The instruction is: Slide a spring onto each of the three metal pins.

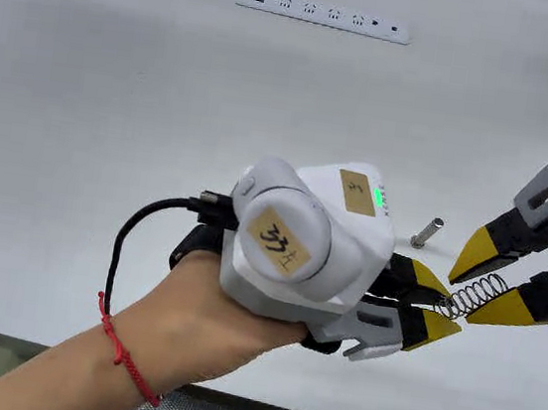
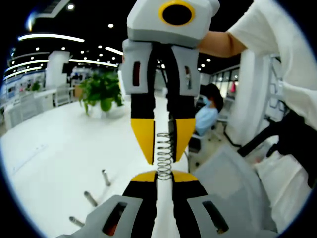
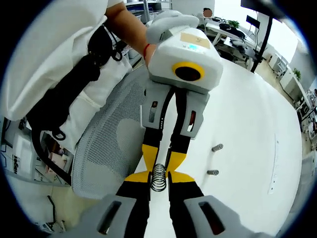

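A small steel spring [image 1: 471,295] hangs in the air between my two grippers, above the white table [image 1: 111,145]. My left gripper [image 1: 449,310] comes in from the left and is shut on the spring's [image 2: 164,153] near end. My right gripper [image 1: 463,298] comes in from the right, and its yellow fingertips [image 2: 143,141] close on the sides of the same spring [image 3: 158,177]. Three short metal pins lie loose on the table: one [image 2: 105,177], a second [image 2: 90,198] and a third [image 2: 75,221]. One pin [image 1: 427,233] lies just behind the grippers.
A white power strip [image 1: 324,14] lies at the far side of the table. The table's near edge [image 1: 230,398] runs just below the hand. A grey mesh chair [image 3: 111,144] stands beside the table.
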### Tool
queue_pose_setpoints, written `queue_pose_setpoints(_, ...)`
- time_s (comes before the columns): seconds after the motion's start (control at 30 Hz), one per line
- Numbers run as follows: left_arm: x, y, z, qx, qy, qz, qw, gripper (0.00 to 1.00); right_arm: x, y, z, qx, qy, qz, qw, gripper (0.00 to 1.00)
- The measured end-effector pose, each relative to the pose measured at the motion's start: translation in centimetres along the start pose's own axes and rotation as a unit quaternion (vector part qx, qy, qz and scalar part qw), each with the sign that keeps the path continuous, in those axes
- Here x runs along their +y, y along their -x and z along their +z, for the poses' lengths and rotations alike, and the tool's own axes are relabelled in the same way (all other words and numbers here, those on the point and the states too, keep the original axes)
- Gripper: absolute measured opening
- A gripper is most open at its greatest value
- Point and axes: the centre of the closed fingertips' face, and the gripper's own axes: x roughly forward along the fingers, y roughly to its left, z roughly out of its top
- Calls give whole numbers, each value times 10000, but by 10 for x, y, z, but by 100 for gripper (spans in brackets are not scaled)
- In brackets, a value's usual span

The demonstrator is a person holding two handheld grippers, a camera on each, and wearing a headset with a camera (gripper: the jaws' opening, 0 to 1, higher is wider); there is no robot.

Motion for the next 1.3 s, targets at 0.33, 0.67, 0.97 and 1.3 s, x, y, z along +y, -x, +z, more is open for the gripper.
queue_pose_setpoints(0.33, 0, 1, 0, -2, 5, 8, 10000, 10, 0, 0, 0, 58, 42, 2, 10000, 12)
queue_pose_setpoints(0.67, 0, 1, 0, -24, 7, 18, 10000, 10, -1, 1, 0, 122, -10, -18, 9999, 12)
queue_pose_setpoints(0.97, 0, 1, 2, -74, 9, 33, 10000, 11, -1, 2, 0, 210, -22, -35, 9998, 12)
queue_pose_setpoints(1.3, 5, 9, 1, -109, 50, 152, 9998, 17, -2, 6, -1, 253, -68, -82, 9996, 12)
